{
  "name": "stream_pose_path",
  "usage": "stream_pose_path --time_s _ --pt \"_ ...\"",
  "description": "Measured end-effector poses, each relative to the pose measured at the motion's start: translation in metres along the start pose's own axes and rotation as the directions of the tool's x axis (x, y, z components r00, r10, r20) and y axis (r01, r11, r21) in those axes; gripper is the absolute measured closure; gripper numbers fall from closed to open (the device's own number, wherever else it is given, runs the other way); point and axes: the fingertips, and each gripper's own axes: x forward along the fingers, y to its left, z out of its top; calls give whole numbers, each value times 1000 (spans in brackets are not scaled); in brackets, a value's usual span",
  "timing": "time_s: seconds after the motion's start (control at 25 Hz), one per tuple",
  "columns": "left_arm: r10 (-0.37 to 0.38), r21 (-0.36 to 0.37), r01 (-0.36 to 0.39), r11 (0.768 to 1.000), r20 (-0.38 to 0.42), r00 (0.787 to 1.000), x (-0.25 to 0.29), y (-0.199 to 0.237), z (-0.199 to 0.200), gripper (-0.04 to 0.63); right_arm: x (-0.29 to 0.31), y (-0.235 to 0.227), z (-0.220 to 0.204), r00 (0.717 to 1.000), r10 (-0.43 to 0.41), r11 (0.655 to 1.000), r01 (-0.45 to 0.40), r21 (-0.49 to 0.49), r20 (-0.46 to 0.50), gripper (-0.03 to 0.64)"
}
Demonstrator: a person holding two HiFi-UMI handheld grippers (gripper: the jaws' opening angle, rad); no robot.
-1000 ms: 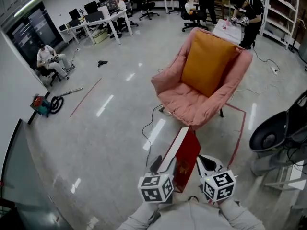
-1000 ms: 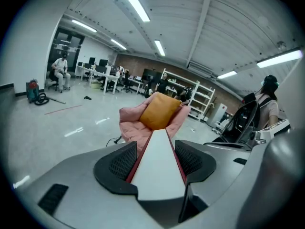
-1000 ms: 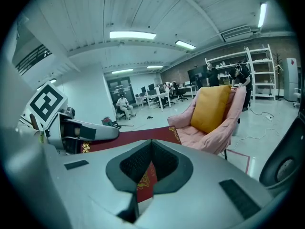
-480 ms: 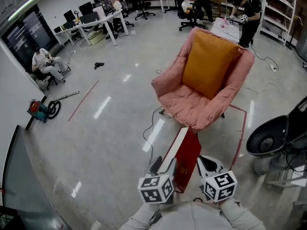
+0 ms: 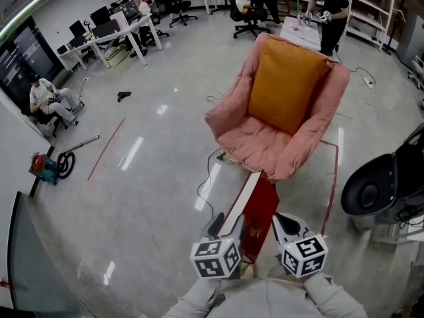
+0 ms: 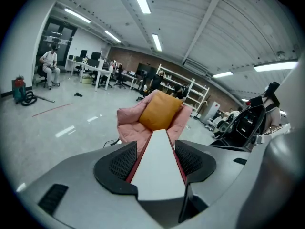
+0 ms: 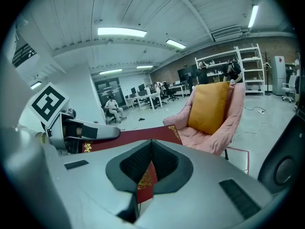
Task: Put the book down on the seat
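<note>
Left gripper [image 5: 225, 230] clamped across red book [image 5: 260, 207] at its page edge, right gripper [image 5: 283, 225] pinching the cover, book held upright just short of pink chair [image 5: 265, 148] with orange cushion [image 5: 286, 85].

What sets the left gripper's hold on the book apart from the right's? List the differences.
The left gripper spans the book's thick white page block, fingers wide apart; the right gripper pinches only its thin red cover, fingers nearly together. Both are shut on the same book.
</note>
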Motion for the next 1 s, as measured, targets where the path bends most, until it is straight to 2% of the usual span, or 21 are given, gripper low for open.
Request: stream_pose_path --time_s 0.24,0.56,1.0 --pt "-13 10 13 1000 -21 1000 16 15 10 337 11 -1 3 999 -34 999 34 17 -5 612" --pt "-21 18 22 1000 -54 998 55 17 19 337 25 -31 4 997 -79 995 80 59 -24 612" --pt "8 -9 -8 1000 -89 996 150 15 55 337 91 -118 39 996 -70 995 74 72 -51 612"
